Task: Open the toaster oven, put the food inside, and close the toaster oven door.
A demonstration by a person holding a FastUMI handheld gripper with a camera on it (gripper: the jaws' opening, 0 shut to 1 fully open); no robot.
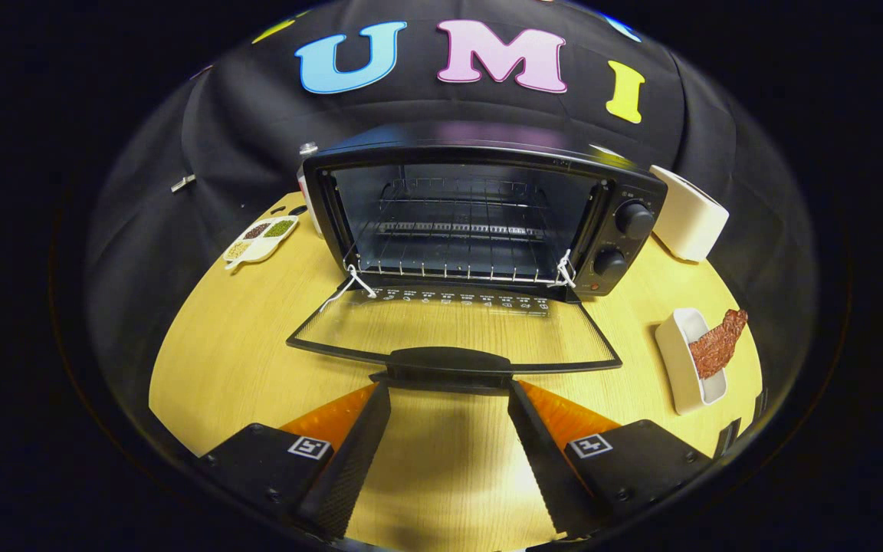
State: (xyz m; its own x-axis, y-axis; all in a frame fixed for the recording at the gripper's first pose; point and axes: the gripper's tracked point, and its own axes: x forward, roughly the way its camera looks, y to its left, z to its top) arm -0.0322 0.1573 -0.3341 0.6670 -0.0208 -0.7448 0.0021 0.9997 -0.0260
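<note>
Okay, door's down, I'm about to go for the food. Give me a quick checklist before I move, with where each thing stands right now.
1. Toaster oven door fully open, lying flat: ok.
2. Wire rack inside bare, ready for food: ok.
3. Gripper fingers apart, holding nothing, tips at the door handle: ok.
4. Food within view, lying on the white dish beside the oven's knob side: ok.
5. Food loose enough to lift from the dish: cannot tell.
</note>
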